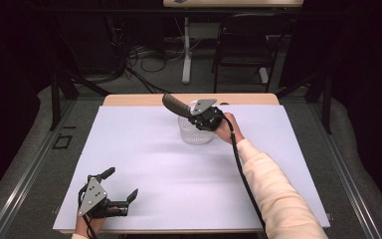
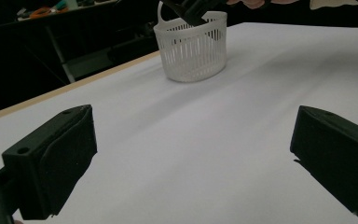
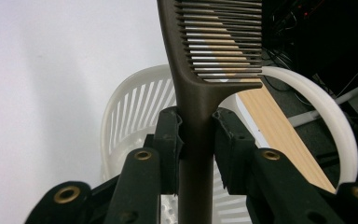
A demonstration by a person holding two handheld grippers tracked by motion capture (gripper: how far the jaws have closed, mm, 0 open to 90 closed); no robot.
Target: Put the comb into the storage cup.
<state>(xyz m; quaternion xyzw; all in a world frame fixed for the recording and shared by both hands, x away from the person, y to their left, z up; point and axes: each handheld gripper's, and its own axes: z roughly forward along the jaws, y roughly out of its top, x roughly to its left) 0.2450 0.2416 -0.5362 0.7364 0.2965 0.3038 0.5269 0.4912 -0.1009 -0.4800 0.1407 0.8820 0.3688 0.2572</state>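
A dark brown comb (image 1: 175,104) (image 3: 193,100) is clamped by its handle in my right gripper (image 1: 194,117) (image 3: 196,140), both pads (image 3: 170,140) pressing on it. Its toothed end points up and to the left in the high view. It hangs just over a white slotted basket (image 1: 195,133) (image 2: 193,51) (image 3: 126,112) at the far middle of the table, whose white bail handle (image 3: 326,107) arcs beside the comb. My left gripper (image 1: 120,184) (image 2: 191,158) rests near the front left edge, open, with nothing between its jaws.
A white sheet (image 1: 144,164) covers the table, and a wooden strip (image 1: 129,99) shows along the far edge. Beyond it stand a black chair (image 1: 243,45) and a white table leg (image 1: 186,50) among floor cables. Black frame posts flank the table.
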